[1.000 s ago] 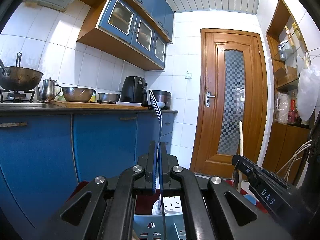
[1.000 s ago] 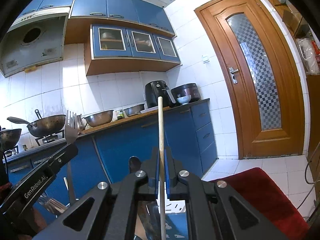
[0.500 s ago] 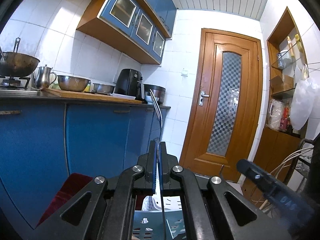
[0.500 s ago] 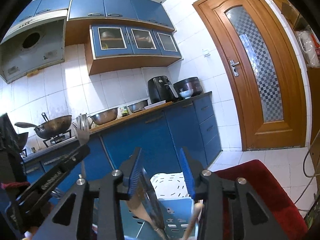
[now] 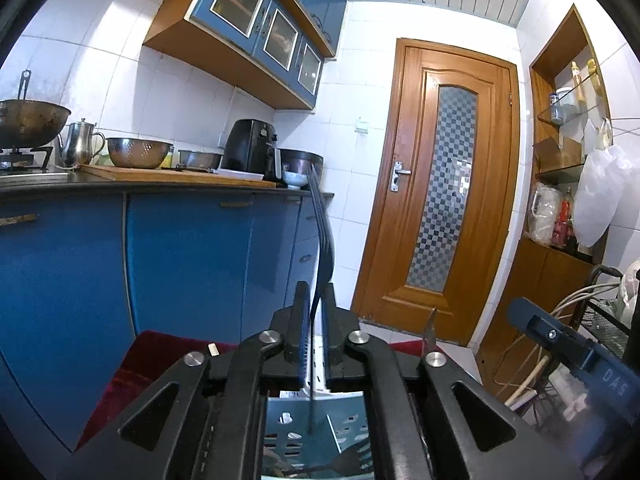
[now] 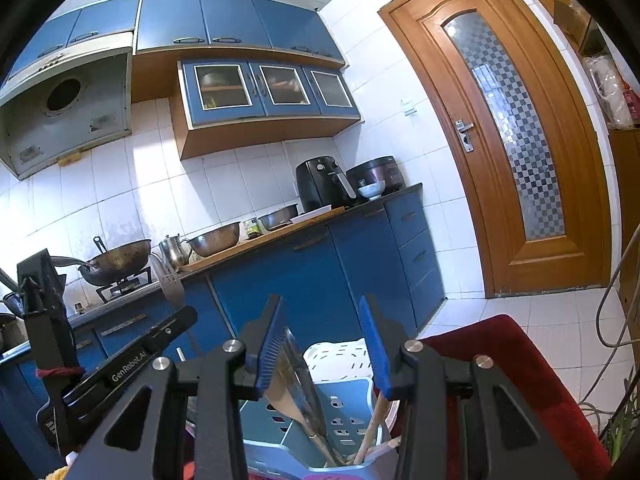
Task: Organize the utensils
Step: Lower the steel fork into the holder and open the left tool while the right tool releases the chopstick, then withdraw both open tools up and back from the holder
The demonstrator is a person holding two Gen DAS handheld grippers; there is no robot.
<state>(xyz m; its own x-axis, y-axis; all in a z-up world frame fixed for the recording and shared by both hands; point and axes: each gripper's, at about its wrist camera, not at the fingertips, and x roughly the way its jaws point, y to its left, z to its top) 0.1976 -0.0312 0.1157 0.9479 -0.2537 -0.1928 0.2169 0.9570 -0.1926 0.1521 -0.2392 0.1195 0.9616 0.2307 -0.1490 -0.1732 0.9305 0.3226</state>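
Observation:
My left gripper (image 5: 314, 312) is shut on a metal fork (image 5: 322, 232), held upright with tines up, above a pale blue perforated utensil holder (image 5: 316, 436). The fork (image 6: 170, 282) and left gripper (image 6: 132, 360) also show at left in the right wrist view. My right gripper (image 6: 324, 340) is open and empty, just above the blue holder (image 6: 340, 420), which has wooden sticks (image 6: 374, 428), a wooden spatula (image 6: 296, 412) and a flat metal utensil (image 6: 302, 376) standing in it. A white basket (image 6: 336, 360) sits behind the holder.
The holders stand on a dark red surface (image 6: 520, 380). Blue kitchen cabinets (image 5: 180, 260) with a counter carrying bowls, a kettle and an air fryer (image 5: 250, 152) lie beyond. A wooden door (image 5: 440, 192) is to the right. Cables (image 6: 616, 320) hang at far right.
My right gripper opened and let go of the wooden stick, which now stands in the blue holder. My left gripper kept its hold on the fork and shifted slightly.

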